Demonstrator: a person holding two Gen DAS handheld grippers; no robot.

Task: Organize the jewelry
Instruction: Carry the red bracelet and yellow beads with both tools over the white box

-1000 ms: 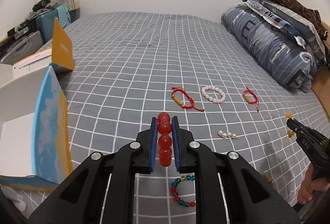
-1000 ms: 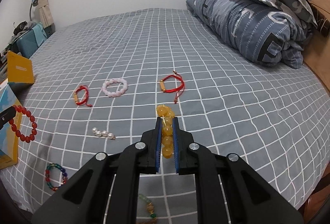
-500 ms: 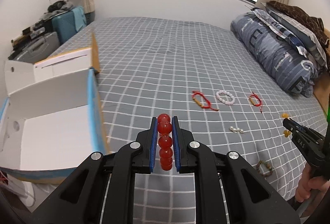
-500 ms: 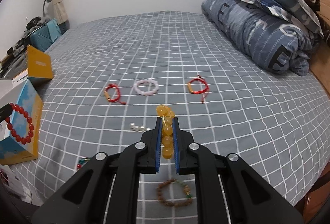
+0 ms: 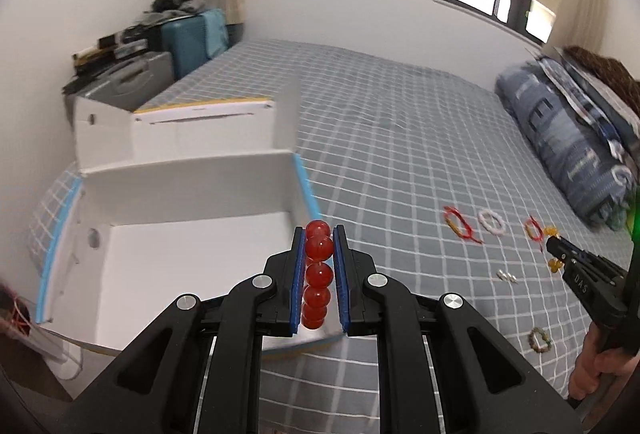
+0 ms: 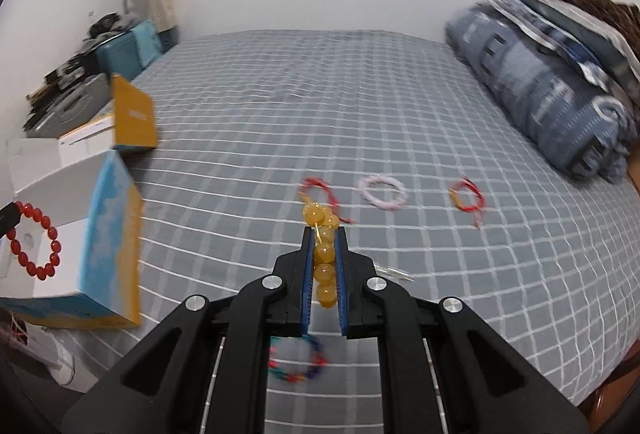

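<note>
Red beads of a bracelet [image 5: 319, 276] sit clamped in the left gripper [image 5: 319, 234], held above the open white box [image 5: 192, 266] on the grey checked bed [image 6: 360, 106]. Across from it, the right gripper [image 6: 324, 234] pinches a yellow bead bracelet [image 6: 323, 254] over the sheet.

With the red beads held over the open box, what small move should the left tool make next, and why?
Probably lower a little and open. The left tool grips the red bead bracelet just over the open white box, and the right view shows the loop hanging at the box mouth.
</note>
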